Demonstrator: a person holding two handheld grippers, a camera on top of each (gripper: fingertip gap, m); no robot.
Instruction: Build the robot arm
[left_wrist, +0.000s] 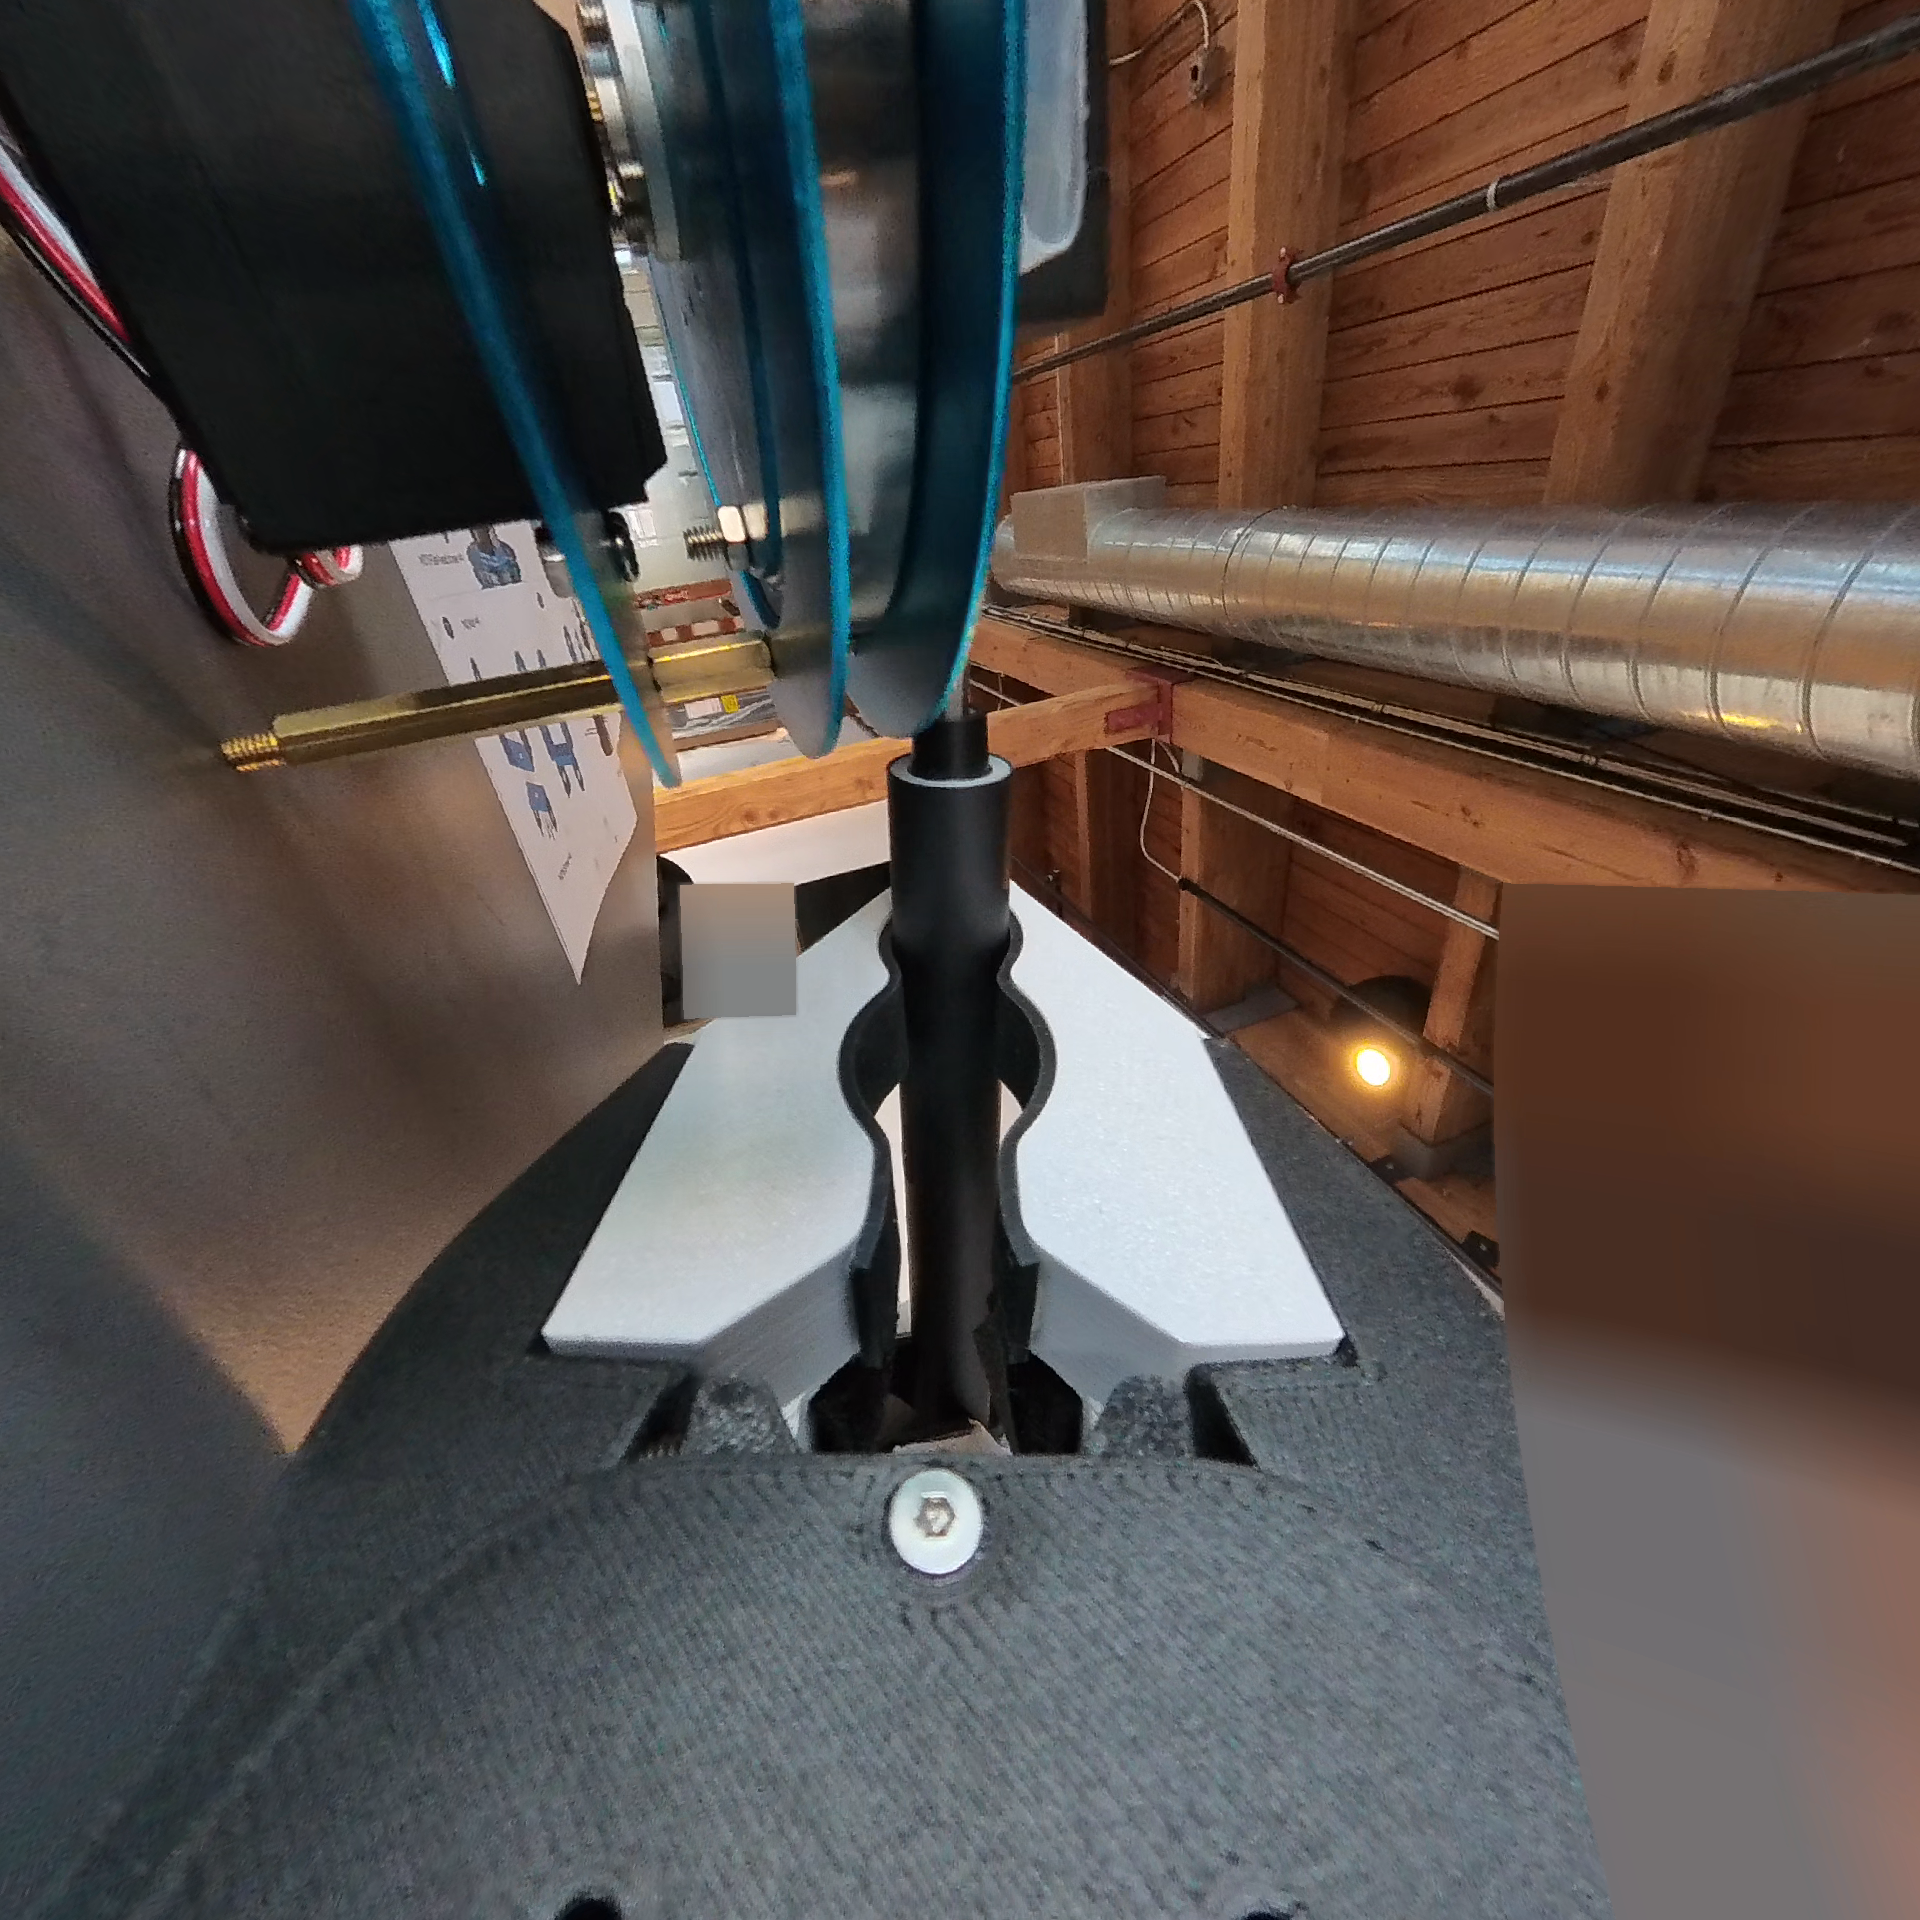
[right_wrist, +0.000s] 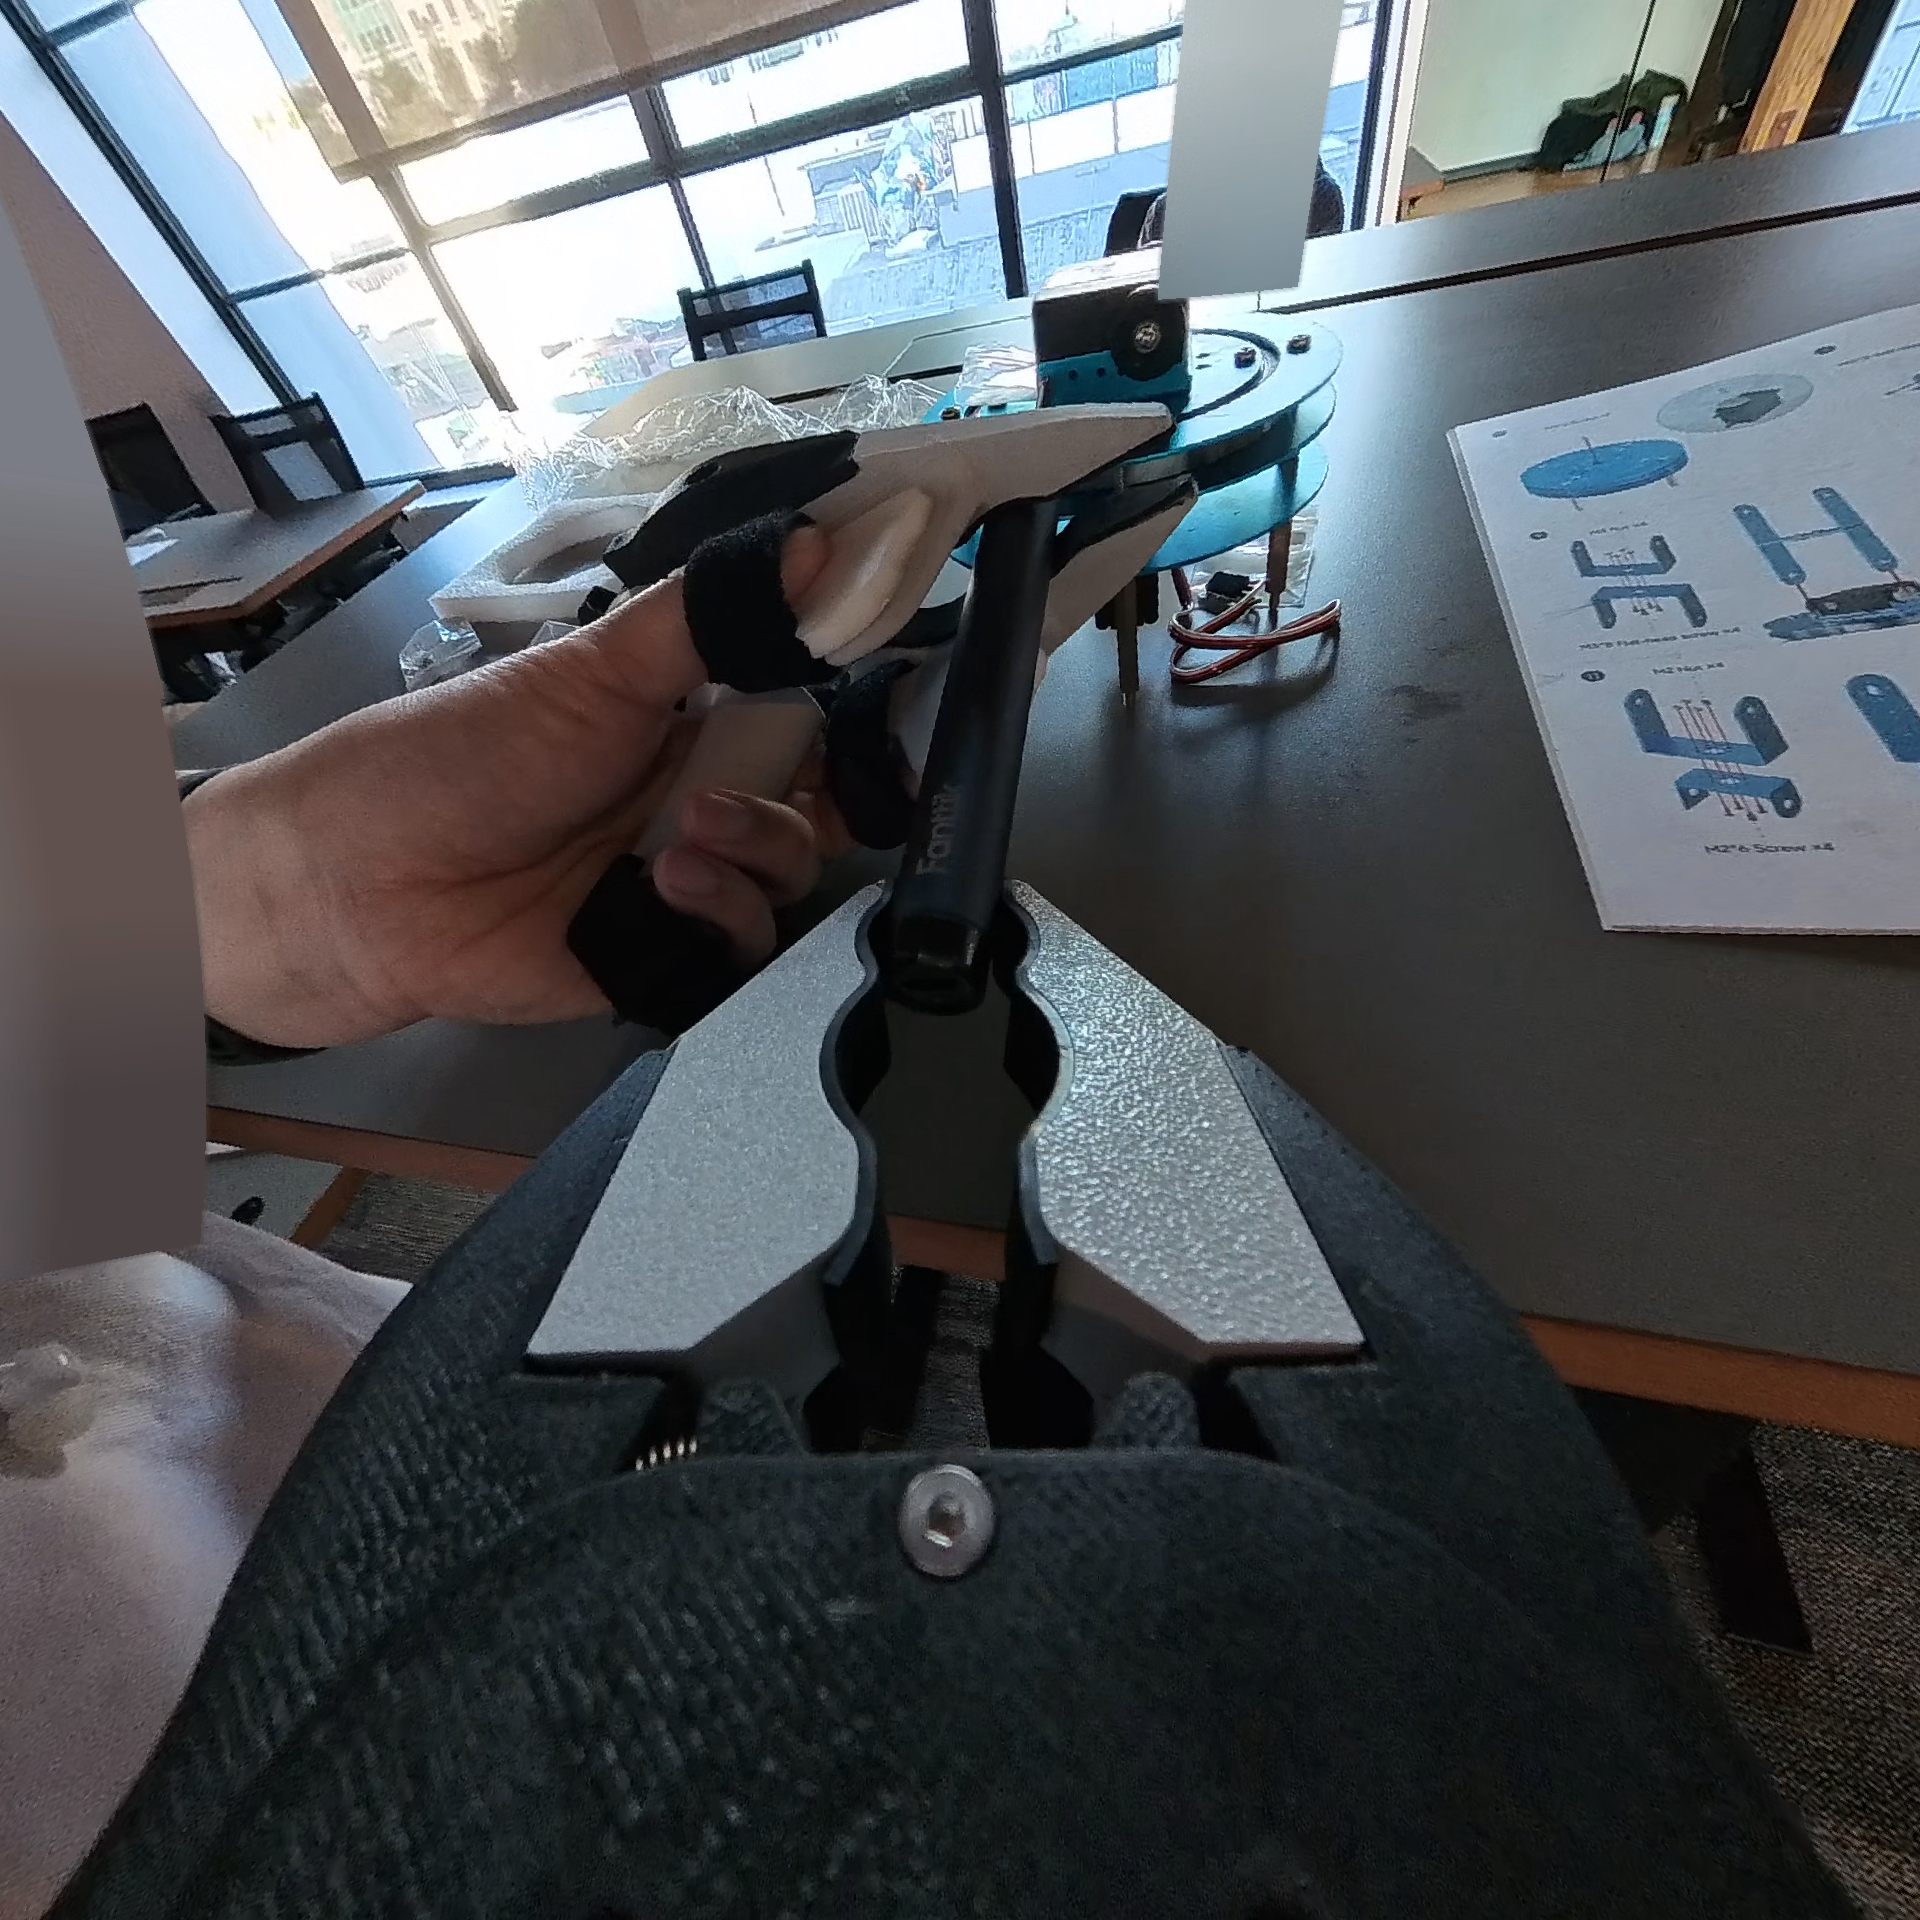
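My left gripper (left_wrist: 951, 935) is shut on a black screwdriver (left_wrist: 948, 831) and points it upward. The screwdriver's tip meets the underside of a blue round-plate assembly (left_wrist: 935, 416) that carries a black servo block (left_wrist: 312, 260) and a brass standoff (left_wrist: 436, 717). In the right wrist view, my right gripper (right_wrist: 943, 925) is shut on the butt end of the same screwdriver (right_wrist: 987, 707). A hand (right_wrist: 416, 831) holds the left gripper (right_wrist: 1127, 473) just beyond it. The blue assembly (right_wrist: 1278, 416) stands on standoffs on the dark table (right_wrist: 1351, 935).
A printed instruction sheet (right_wrist: 1714, 623) lies on the table at the right. Red and white servo wires (right_wrist: 1247, 634) lie by the assembly's legs. Clear plastic bags (right_wrist: 727, 416) and white foam lie behind. Wooden beams and a metal duct (left_wrist: 1507, 613) are overhead. The grippers' ends are close to 10 centimeters from one another.
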